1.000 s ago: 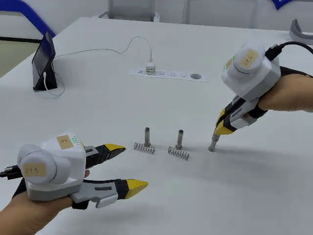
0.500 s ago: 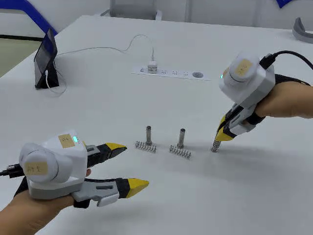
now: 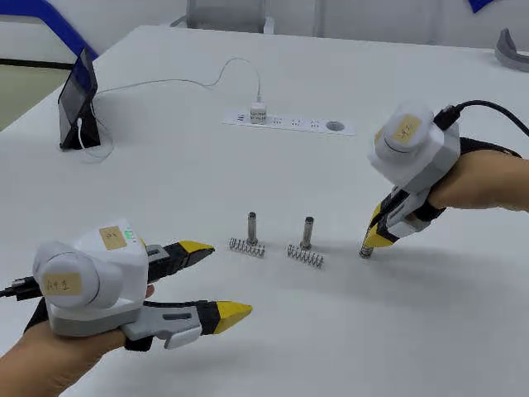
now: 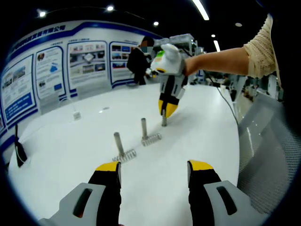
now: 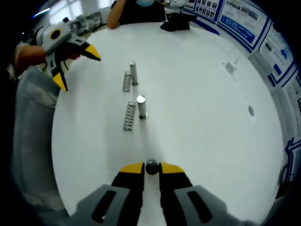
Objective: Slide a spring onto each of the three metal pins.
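At the white workbench, my right gripper pinches the top of the 3rd pin, which stands upright at the row's right end. My left gripper hovers well apart, jaws spread. The 1st pin and 2nd pin stand bare, with the left spring and middle spring lying at their feet.
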Action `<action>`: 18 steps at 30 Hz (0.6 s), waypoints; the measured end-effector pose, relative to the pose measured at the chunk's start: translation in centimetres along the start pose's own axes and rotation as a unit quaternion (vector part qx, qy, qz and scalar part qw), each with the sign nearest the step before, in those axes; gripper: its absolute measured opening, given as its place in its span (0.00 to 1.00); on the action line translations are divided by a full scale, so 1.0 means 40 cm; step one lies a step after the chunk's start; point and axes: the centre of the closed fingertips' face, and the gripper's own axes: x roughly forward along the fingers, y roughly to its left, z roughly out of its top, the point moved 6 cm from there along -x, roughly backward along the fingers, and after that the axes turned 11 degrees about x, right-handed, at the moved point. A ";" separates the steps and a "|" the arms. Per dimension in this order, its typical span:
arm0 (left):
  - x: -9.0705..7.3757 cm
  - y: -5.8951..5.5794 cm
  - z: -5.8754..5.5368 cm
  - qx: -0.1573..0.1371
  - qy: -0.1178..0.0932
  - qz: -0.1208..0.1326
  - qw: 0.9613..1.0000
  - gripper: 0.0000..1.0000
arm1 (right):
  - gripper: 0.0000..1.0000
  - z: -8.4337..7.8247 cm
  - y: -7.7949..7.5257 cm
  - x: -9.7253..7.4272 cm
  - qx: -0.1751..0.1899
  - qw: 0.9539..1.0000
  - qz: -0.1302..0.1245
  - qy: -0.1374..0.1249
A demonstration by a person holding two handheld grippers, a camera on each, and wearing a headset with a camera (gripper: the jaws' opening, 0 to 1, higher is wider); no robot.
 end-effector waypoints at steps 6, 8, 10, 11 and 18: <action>0.000 0.000 0.000 0.000 0.000 0.000 1.000 0.58 | 0.17 0.001 -0.001 0.002 0.001 1.000 0.001 -0.005; -0.001 0.000 0.000 0.000 0.000 0.001 1.000 0.58 | 0.18 -0.001 -0.001 0.001 0.001 1.000 0.001 -0.006; -0.001 0.000 0.001 0.000 -0.001 0.001 1.000 0.58 | 0.21 -0.002 -0.002 0.000 0.001 1.000 -0.002 -0.009; -0.001 0.000 0.001 0.000 -0.001 0.001 1.000 0.58 | 0.21 -0.002 -0.002 -0.002 0.001 1.000 -0.003 -0.010; 0.000 0.003 0.004 0.002 -0.002 0.001 1.000 0.58 | 0.26 0.007 0.000 -0.019 -0.004 1.000 -0.013 -0.025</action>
